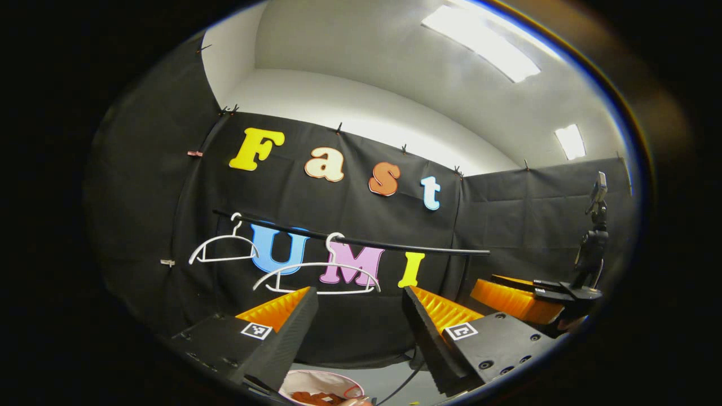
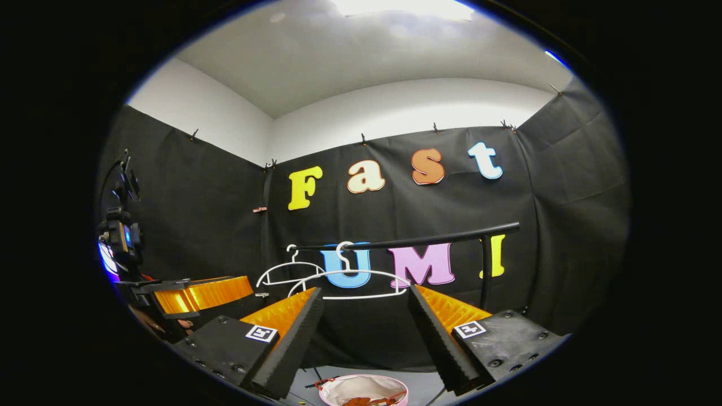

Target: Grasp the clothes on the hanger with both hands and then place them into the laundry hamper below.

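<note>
Clothes (image 1: 318,398), an orange-brown heap, lie in the white pink-rimmed hamper (image 1: 316,382) low and near, between the left tongs' (image 1: 361,316) spread fingers. Two bare white hangers, far-left hanger (image 1: 221,248) and nearer hanger (image 1: 317,276), hang on the black rail (image 1: 395,243) against the far wall. Right tongs (image 2: 365,318) are released too, gripping nothing, hamper below them.
</note>
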